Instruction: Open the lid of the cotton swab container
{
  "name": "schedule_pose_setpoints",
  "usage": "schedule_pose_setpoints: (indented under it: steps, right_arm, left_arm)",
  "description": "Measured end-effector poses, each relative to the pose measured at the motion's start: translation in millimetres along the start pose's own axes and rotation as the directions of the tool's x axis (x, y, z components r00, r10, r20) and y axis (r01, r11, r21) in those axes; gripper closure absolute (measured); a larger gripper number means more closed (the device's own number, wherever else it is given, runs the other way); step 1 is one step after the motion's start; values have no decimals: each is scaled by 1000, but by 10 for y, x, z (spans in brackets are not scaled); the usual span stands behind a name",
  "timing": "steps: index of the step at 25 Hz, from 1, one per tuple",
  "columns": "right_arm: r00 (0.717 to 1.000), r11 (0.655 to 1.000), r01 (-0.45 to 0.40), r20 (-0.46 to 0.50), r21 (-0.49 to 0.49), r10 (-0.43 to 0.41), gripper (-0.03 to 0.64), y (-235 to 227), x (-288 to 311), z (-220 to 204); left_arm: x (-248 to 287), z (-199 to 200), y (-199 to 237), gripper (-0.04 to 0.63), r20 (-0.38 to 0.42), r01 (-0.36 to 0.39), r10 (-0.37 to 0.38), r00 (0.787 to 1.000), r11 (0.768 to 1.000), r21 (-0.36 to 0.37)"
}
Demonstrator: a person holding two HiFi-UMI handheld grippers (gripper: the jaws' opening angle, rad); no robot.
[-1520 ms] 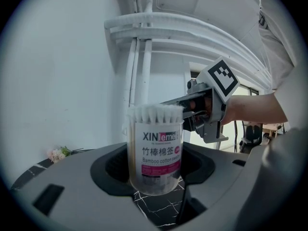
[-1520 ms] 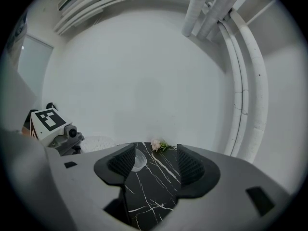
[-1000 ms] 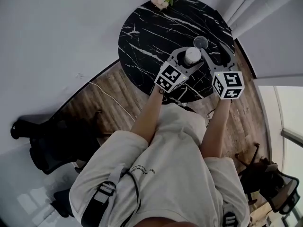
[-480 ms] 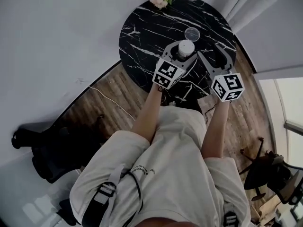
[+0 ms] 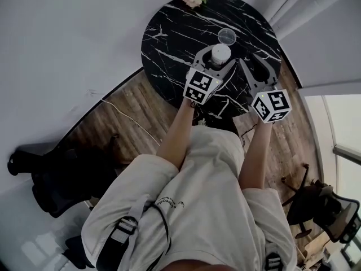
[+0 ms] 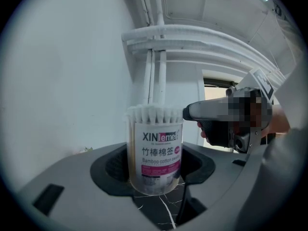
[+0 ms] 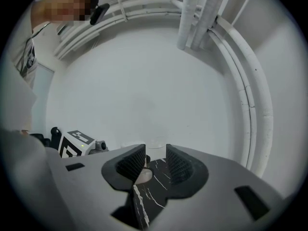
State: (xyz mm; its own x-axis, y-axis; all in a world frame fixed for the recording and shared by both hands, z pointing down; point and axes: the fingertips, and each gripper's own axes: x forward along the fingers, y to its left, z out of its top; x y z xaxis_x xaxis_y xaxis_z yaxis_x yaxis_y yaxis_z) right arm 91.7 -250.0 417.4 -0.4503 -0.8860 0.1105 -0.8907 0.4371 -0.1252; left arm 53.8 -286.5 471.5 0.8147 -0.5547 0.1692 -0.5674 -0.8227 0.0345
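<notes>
Left tongs (image 6: 154,177) were clamped on the cotton swab container (image 6: 155,148), one pad pressed on each side of its lower half. The tub stood straight up, long axis vertical, with the white swab tips bare at the top, so no lid on it. I couldn't tell from where I stood whether its base was resting on the black marble surface (image 5: 180,27) or held just off it.

Right tongs (image 7: 155,163) hung just to the right of the container, near it but not touching, pointing the same way. Their jaws had just been closing and sat at a narrow gap with nothing between them, only marble showing through.

The clear lid (image 5: 227,36) lay flat on the surface just past the container, on the side away from the person, apart from both tongs. The right tongs looked like the nearer pair to it.

My read is that the opening was basically done. Whatever came next hinged on that tub staying upright in the left grip, since a tilt toward the open top would likely spill swabs.
</notes>
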Motion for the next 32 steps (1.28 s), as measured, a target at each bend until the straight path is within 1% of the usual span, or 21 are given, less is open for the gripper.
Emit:
schedule_pose_setpoints:
  steps: [3,7,12,15,22,27,32]
  right_arm:
    - [1000,1000,-3,1,-1,3,489,20,-8,0]
    - [1000,1000,0,14,4,0,555,-8,-31,18]
    - [1000,1000,-9,10,16,8,581,-38,-54,14]
    - [1000,1000,-24,2,17,24,583,-35,-48,8]
    - [998,999,-42,-40,-25,41,583,9,-14,-43]
    - [999,1000,-27,-41,-10,26,583,-53,-81,-58]
    - [1000,1000,-9,-30,15,9,583,-103,-169,-101]
  left_arm:
    - [0,3,-14,334,8,9,-9,1000,1000,-13]
    - [16,17,-29,333,26,14,-14,1000,999,-31]
    - [40,7,-50,333,19,17,-17,1000,1000,-19]
    - [42,30,-36,333,22,13,-13,1000,1000,-19]
    - [43,54,1,333,22,5,-5,1000,1000,-14]
    - [31,63,-1,334,21,4,-3,1000,1000,-14]
    - [40,68,-76,333,19,19,-19,1000,1000,-10]
